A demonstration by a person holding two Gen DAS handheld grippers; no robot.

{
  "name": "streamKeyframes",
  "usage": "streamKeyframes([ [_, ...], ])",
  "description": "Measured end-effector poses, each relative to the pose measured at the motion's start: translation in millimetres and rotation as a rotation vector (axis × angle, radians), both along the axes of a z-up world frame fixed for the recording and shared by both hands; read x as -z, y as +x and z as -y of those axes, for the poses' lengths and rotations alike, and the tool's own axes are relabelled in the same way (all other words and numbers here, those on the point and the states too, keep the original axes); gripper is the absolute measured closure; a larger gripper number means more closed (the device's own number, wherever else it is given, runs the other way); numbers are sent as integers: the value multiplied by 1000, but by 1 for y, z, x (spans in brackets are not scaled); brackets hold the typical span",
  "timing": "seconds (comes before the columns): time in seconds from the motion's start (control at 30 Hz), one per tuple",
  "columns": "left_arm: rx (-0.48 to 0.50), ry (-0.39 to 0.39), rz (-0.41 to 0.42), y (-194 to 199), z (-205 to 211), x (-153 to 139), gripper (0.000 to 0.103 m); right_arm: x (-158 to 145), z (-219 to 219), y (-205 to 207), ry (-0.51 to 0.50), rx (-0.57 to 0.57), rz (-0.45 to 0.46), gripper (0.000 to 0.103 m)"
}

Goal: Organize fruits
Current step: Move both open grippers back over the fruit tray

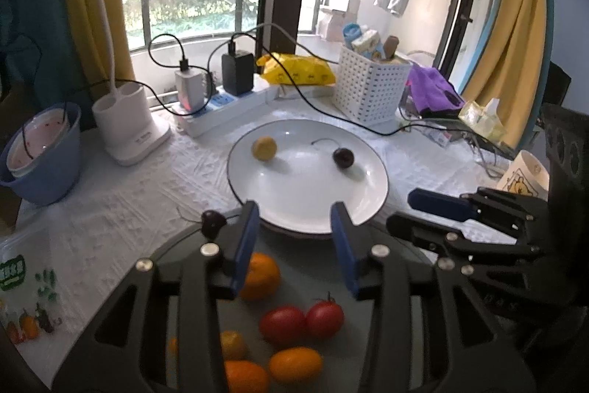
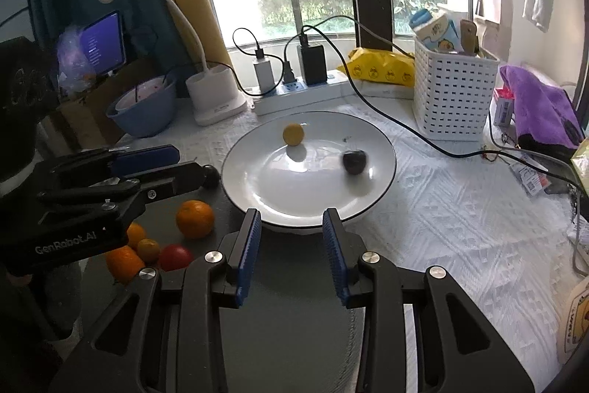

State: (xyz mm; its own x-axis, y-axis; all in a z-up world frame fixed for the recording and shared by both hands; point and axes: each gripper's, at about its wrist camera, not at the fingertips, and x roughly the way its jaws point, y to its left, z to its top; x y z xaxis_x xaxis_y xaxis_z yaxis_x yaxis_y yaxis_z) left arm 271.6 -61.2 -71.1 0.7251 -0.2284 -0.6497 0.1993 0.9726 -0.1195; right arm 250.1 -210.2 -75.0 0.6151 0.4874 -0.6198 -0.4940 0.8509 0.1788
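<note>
Left tongs (image 1: pixel 294 238): spread wide, nothing held; hung over the near rim of the white plate and the dark tray.
Right tongs (image 2: pixel 291 242): spread wide, nothing held; aimed at the same near rim of the plate, seen at the right edge of the left wrist view.
Dark tray (image 1: pixel 313 275): found under both tongs, at the near side; its far edge is tucked against the plate.
Fruit on tray: an orange (image 1: pixel 261 277) just beside the left finger of the left tongs; two red tomatoes (image 1: pixel 302 323) side by side and touching, nearer than the orange; small orange fruits (image 1: pixel 294 365) nearest of all.
Dark cherry (image 1: pixel 212 223): lying at the far left edge of the tray, stem pointing left.
White plate (image 2: pixel 257 194): set on the white tablecloth (image 2: pixel 460 209), far of the tray.
On plate: a yellow fruit (image 2: pixel 293 134) at far left, a dark plum (image 2: pixel 354 161) at right, well apart.
Far left: blue bowl (image 1: pixel 40 164), white lamp base (image 1: pixel 129 124).
Far middle: power strip (image 1: pixel 228 109) with chargers plugged in, yellow bag (image 1: pixel 298 69).
Far right: white basket (image 2: pixel 452 94), purple cloth (image 2: pixel 541 102).
</note>
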Motion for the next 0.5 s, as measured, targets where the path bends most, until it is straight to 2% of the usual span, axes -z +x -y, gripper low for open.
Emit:
streamKeyframes([
  [0.5, -32, -16, 76, -45, -27, -18, 61, -21, -17, -33, -17, -18, 49, 66],
])
